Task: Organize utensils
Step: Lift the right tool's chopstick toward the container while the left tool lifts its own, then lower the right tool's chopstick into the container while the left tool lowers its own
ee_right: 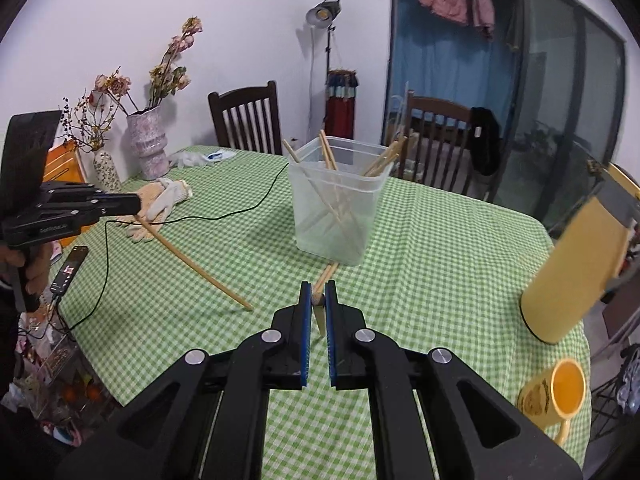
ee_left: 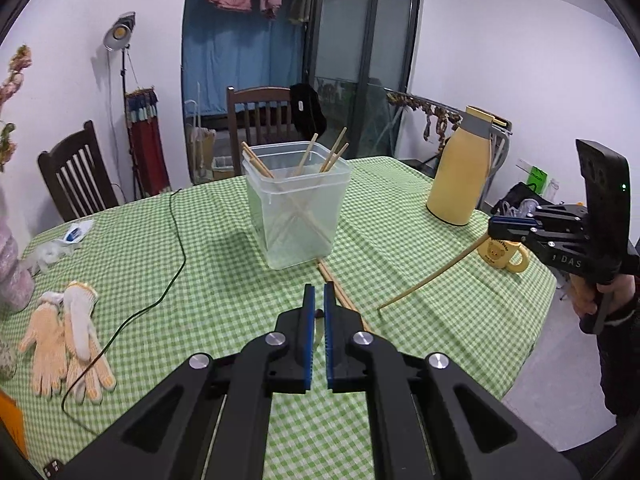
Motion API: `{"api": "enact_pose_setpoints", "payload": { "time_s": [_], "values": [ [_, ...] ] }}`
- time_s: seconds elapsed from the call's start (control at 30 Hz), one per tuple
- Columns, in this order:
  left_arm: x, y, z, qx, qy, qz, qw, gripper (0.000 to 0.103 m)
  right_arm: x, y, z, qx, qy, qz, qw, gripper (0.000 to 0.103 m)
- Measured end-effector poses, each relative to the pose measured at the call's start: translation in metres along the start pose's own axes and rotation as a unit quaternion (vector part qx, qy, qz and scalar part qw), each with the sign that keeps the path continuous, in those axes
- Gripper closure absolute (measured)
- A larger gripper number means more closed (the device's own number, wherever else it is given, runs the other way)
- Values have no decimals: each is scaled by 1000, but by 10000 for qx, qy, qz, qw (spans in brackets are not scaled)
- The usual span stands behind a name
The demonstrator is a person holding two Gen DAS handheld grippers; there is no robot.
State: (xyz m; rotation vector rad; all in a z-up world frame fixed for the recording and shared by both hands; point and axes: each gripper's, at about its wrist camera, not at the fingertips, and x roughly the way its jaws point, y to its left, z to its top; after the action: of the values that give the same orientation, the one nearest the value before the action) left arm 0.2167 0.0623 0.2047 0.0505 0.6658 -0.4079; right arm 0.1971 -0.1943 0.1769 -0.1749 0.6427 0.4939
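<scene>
Both your grippers carry a chopstick: left gripper [ee_left: 319, 300] has its jaws clamped on one chopstick [ee_right: 192, 265] that slants down to the tabletop [ee_left: 208, 248], right gripper [ee_right: 319, 298] is clamped on another [ee_left: 432, 276]. The tub [ee_left: 296, 204] stands dead ahead of both, open top up. Two more chopsticks [ee_left: 340, 296] lie at its foot, pointing toward you.

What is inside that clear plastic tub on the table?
The tub holds several wooden chopsticks, leaning crossed against its walls with their tops poking above the rim. Through the cloudy walls nothing else shows. The tub's floor is hard to make out.
</scene>
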Motion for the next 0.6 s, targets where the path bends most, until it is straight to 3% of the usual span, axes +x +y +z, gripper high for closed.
{"api": "enact_pose_setpoints", "payload": {
  "time_s": [0.37,0.6],
  "values": [
    [48,20,67,-13,526,-327,9981,101,49,-22,70,-103,877,458,9950,96],
    [73,29,89,-44,713,-395,9967,101,70,-20,88,-219,1057,497,9929,96]
  ]
}}
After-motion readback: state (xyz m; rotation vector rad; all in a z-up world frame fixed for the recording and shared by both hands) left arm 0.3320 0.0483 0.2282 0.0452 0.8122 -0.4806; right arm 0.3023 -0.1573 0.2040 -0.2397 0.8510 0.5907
